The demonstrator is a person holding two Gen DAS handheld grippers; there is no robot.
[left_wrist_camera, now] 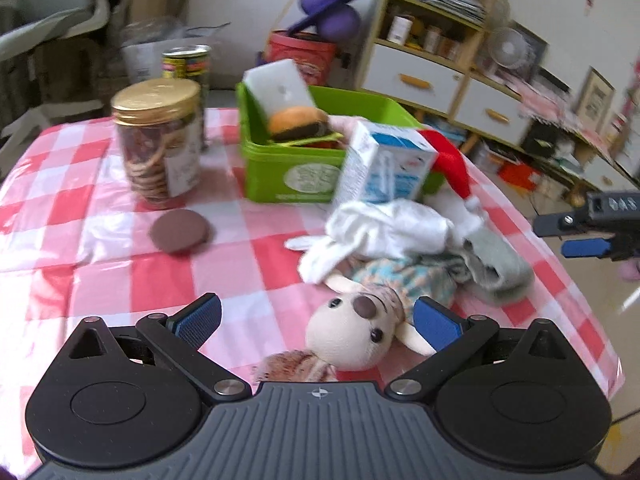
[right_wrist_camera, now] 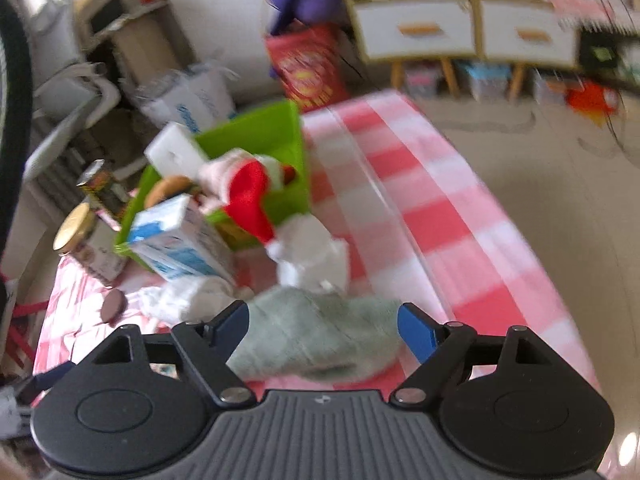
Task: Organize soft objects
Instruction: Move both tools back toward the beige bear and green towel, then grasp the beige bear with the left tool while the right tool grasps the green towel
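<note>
A plush mouse toy (left_wrist_camera: 352, 330) in a knitted top lies on the checked tablecloth between the fingers of my open left gripper (left_wrist_camera: 318, 320). Behind it lie a white cloth (left_wrist_camera: 380, 232), a grey-green sock (left_wrist_camera: 500, 268) and a red Santa hat (left_wrist_camera: 450, 160). A green bin (left_wrist_camera: 288, 172) holds a plush burger (left_wrist_camera: 298, 122) and a white block. My right gripper (right_wrist_camera: 322, 330) is open just above the grey-green sock (right_wrist_camera: 316, 340), its fingers on either side of it. The right gripper also shows at the right edge of the left wrist view (left_wrist_camera: 592, 236).
A milk carton (left_wrist_camera: 384, 164) leans against the bin. A gold-lidded cookie jar (left_wrist_camera: 160, 140), a tin can (left_wrist_camera: 186, 66) and a brown round disc (left_wrist_camera: 180, 230) stand on the left. The table's right edge (right_wrist_camera: 500, 280) drops to the floor. Shelves and drawers (left_wrist_camera: 420, 76) are behind.
</note>
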